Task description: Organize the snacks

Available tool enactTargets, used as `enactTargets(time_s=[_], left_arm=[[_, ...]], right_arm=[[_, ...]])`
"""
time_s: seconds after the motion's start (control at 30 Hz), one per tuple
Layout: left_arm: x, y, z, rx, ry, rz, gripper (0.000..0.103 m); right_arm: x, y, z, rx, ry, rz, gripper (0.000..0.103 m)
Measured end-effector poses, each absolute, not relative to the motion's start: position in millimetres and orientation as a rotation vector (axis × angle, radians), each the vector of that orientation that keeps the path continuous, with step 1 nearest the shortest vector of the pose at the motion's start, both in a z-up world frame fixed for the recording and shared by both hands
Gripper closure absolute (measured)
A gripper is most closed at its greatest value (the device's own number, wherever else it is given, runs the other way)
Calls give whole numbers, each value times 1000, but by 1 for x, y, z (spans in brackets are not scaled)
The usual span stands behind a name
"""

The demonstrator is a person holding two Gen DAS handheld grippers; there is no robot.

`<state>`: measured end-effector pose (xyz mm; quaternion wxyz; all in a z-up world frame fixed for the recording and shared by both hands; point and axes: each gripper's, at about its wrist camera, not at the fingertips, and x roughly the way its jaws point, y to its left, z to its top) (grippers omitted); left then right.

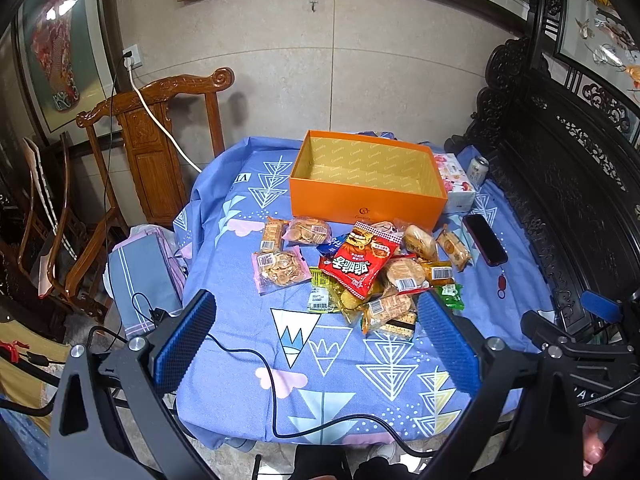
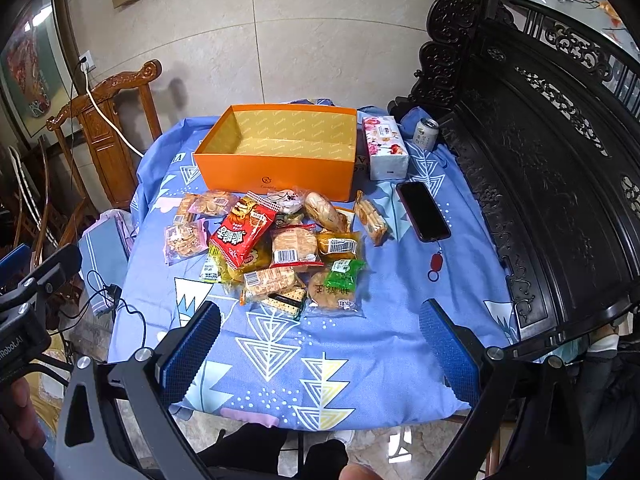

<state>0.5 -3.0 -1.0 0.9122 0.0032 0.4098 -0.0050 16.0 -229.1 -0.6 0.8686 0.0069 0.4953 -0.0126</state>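
An empty orange box (image 1: 366, 192) (image 2: 276, 172) stands at the back of the table. In front of it lies a pile of several wrapped snacks, topped by a red chip bag (image 1: 358, 262) (image 2: 242, 234). Pink cracker packs (image 1: 280, 266) (image 2: 185, 240) lie at its left, a green-labelled pastry (image 2: 338, 288) at the near right. My left gripper (image 1: 316, 320) hovers open above the near table edge, short of the pile. My right gripper (image 2: 320, 324) is likewise open and holds nothing. The other gripper shows at each view's edge.
A blue patterned cloth (image 1: 248, 360) covers the table. A phone (image 2: 422, 210) with a red tag, a tissue box (image 2: 386, 148) and a can (image 2: 426, 132) sit at the right. A black cable (image 1: 276, 392) crosses the near cloth. A wooden chair (image 1: 160, 152) stands left, dark carved furniture (image 2: 540, 160) right.
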Motion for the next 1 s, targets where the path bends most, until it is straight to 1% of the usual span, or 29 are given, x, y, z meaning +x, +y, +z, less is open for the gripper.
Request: enactTargets(time_s=[1.0], left_arm=[[1, -3, -1, 8, 849, -11, 4]], right_arm=[[18, -227, -4, 11, 1043, -25, 3]])
